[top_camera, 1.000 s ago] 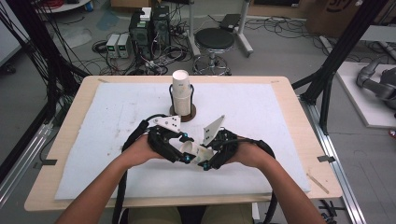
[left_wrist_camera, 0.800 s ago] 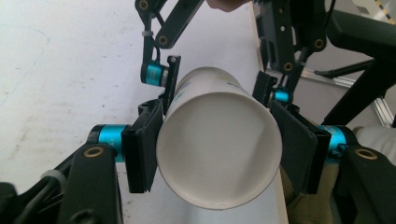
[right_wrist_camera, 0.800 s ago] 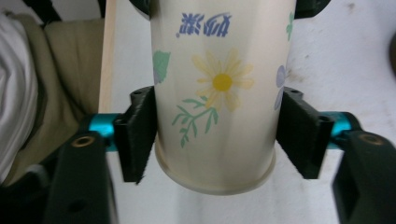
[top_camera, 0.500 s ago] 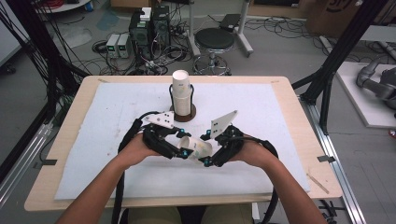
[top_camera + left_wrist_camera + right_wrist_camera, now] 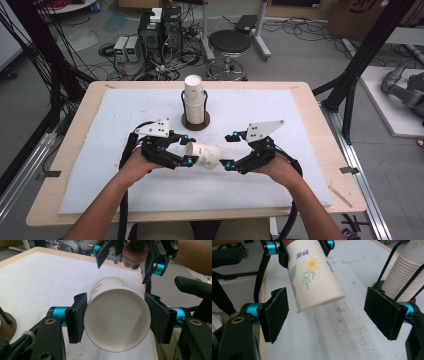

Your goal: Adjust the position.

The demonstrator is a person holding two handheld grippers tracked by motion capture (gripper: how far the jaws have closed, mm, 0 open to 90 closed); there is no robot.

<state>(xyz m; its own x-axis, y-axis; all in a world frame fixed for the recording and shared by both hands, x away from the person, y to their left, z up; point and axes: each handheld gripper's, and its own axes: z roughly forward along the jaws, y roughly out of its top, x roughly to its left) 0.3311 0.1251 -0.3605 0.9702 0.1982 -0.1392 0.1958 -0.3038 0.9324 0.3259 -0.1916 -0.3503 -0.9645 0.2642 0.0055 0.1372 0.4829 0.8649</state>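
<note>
- Left gripper (image 5: 186, 150) clamps my paper cup (image 5: 204, 155) near its rim, long axis level, base pointing right.
- Right gripper (image 5: 230, 151) gapes open just beside that base.

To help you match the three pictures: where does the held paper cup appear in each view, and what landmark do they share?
High view: cup lies sideways at centre, between the left gripper and right gripper.
Left gripper view: cup at centre, open mouth facing the camera.
Right gripper view: cup at upper centre, base nearest.
Shared landmark: the white mat.
</note>
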